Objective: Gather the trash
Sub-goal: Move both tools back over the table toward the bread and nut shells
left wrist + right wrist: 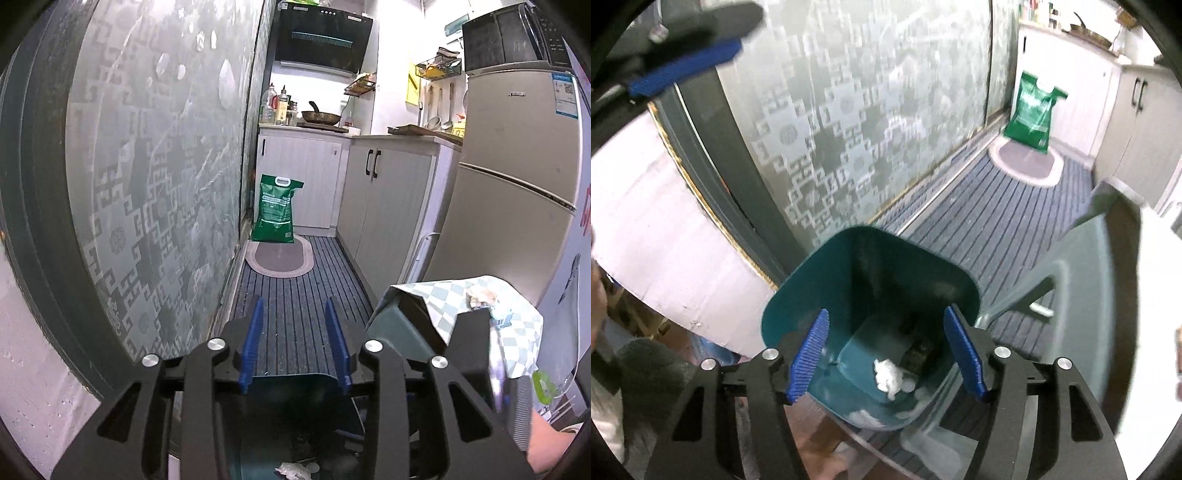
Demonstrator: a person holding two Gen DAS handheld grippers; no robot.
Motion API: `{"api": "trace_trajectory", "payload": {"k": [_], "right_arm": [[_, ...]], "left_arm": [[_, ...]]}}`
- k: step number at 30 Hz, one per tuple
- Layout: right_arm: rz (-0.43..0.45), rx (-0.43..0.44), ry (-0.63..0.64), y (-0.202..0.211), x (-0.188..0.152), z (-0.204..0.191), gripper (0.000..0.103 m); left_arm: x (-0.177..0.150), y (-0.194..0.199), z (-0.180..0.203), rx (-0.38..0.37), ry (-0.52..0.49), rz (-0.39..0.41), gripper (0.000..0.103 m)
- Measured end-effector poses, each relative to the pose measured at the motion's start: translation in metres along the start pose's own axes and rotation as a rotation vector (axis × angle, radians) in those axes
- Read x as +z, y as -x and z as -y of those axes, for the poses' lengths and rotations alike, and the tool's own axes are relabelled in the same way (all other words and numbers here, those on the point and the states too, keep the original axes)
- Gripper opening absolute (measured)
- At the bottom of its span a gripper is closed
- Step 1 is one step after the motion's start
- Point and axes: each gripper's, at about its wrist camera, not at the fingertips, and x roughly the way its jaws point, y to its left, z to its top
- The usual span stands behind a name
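A teal trash bin [812, 302] stands on the floor below my right gripper [886, 350], which is open and empty over the bin's mouth. A crumpled white tissue [888, 374] and other scraps lie at the bin's bottom. My left gripper [295, 339] is open and empty, above the dark mat; the tissue [293, 470] shows below it. The left gripper also shows blurred at the top left of the right wrist view [683, 70]. A grey-green chair [399, 328] with a checkered cloth [517, 325] holds crumpled trash [480, 295].
A frosted patterned glass door [155, 192] runs along the left. A green rice bag [275, 210] stands on an oval mat [280, 260] at the far end. White cabinets [384, 199] and a fridge [517, 177] line the right.
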Motion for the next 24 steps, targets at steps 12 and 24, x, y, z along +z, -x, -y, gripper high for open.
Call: {"api": "trace_trajectory", "payload": {"k": [12, 24], "right_arm": [[0.138, -0.086, -0.044, 0.074, 0.000, 0.046, 0.055], [0.194, -0.179, -0.148, 0.119, -0.029, 0.115, 0.054]], "left_arm": [[0.015, 0.004, 0.050, -0.081, -0.034, 0.039, 0.044], [0.012, -0.017, 0.107, -0.156, -0.073, -0.004, 0.046]]}}
